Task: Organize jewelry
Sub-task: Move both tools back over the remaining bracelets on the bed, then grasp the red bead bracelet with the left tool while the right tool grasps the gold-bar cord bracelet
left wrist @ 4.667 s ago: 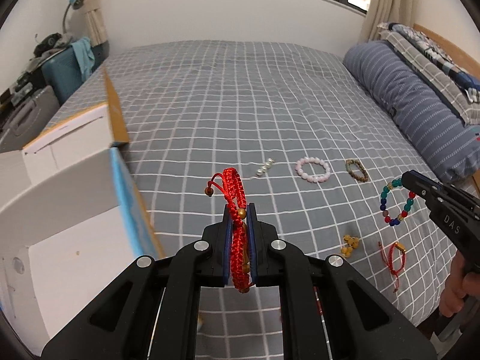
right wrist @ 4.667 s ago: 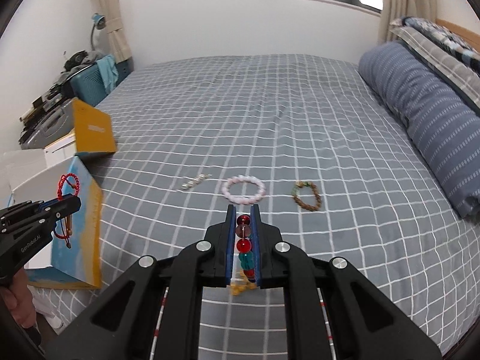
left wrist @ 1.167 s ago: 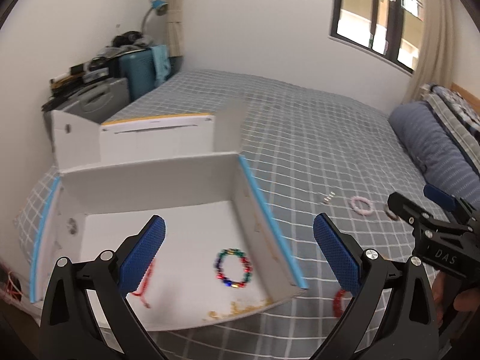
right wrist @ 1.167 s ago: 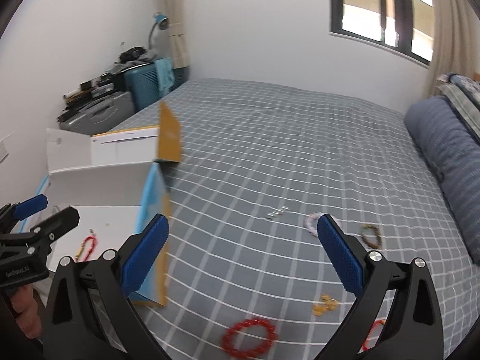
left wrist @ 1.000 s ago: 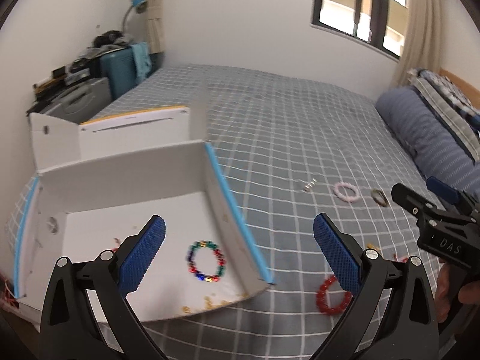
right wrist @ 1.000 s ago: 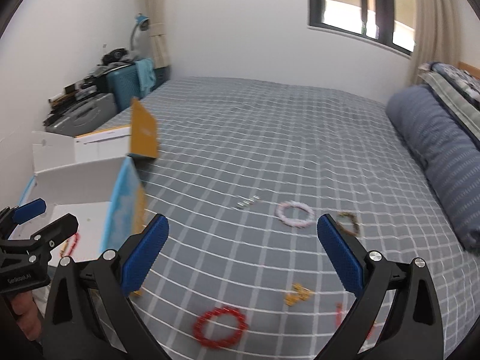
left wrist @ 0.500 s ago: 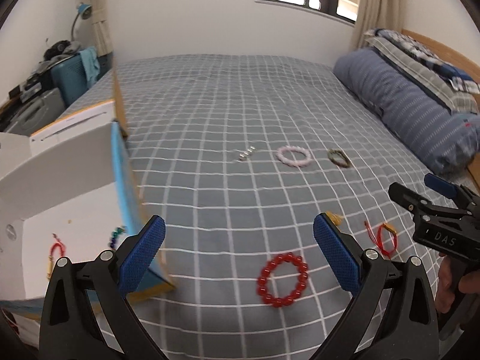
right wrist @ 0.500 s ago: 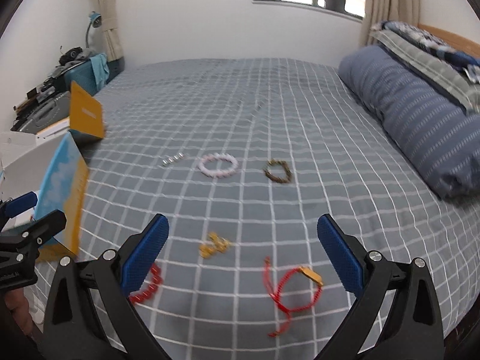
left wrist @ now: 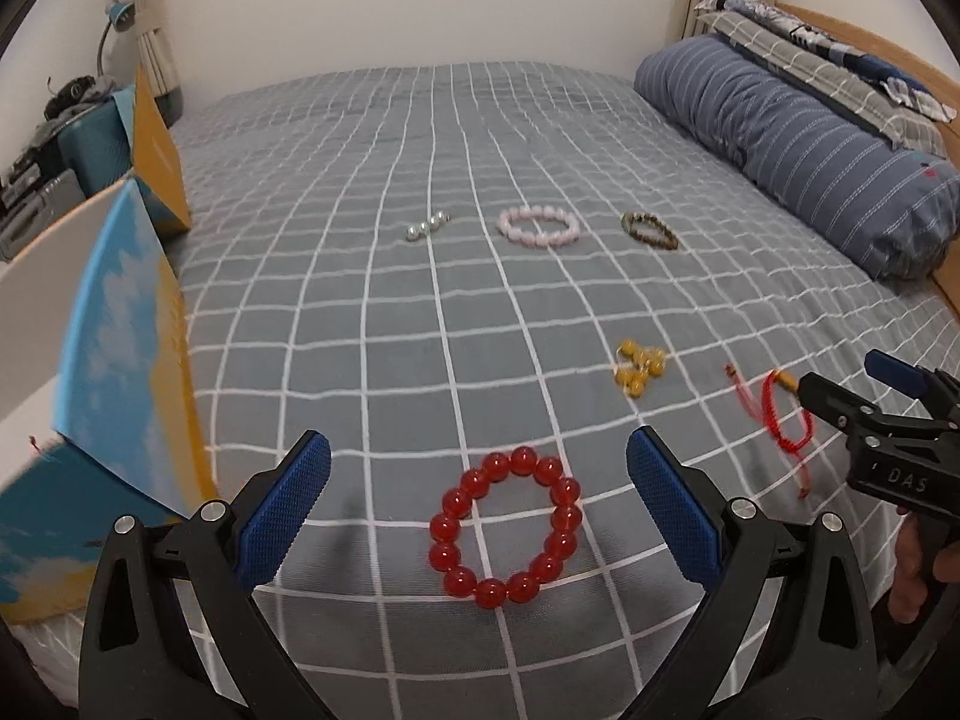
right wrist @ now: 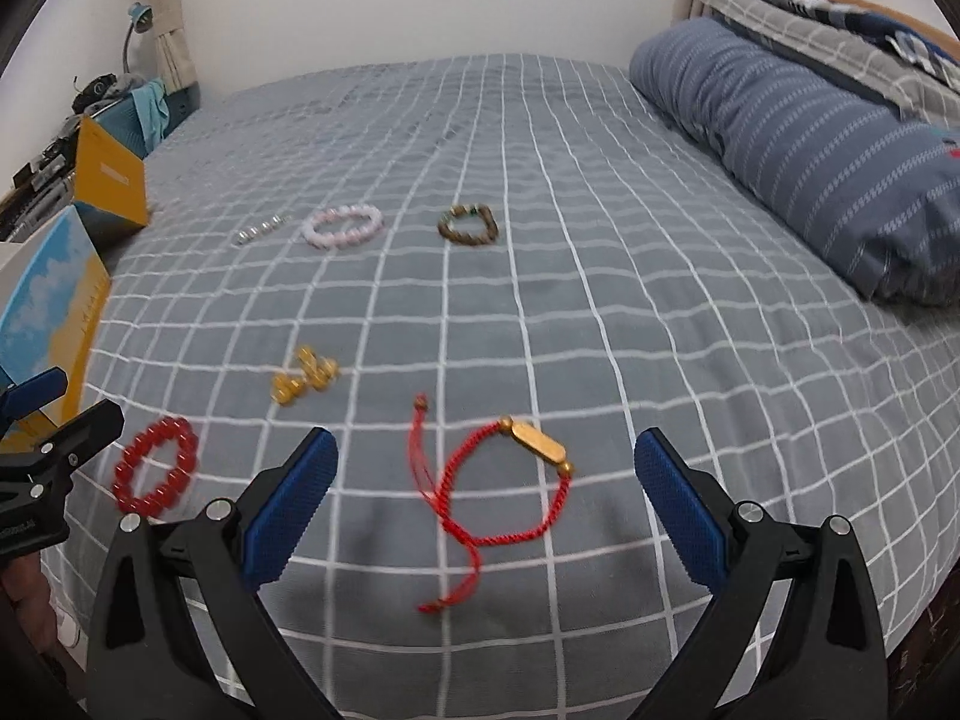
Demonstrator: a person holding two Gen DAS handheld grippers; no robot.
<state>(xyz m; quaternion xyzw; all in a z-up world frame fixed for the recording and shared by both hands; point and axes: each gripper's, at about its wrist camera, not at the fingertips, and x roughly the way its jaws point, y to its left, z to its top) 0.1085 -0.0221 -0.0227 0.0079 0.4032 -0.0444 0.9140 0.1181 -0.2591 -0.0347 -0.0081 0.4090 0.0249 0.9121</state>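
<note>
- We hold the left gripper (left wrist: 477,483) low over the grey checked bedspread (left wrist: 480,168), its blue pads spread wide with nothing between them.
- The red bead bracelet (left wrist: 505,529) lies flat on the cover, framed between those pads and touching neither.
- Our right gripper (right wrist: 486,483) is likewise fully spread and empty, tilted down at the bed.
- The red cord bracelet (right wrist: 501,489) with its gold bar lies between and just ahead of the right tips.
- Gold beads (left wrist: 639,367) sit farther out; pearls (left wrist: 426,227), a pink bracelet (left wrist: 538,227) and a brown bracelet (left wrist: 649,229) form a row beyond.
- The open box (left wrist: 114,324) stands at the left edge.
</note>
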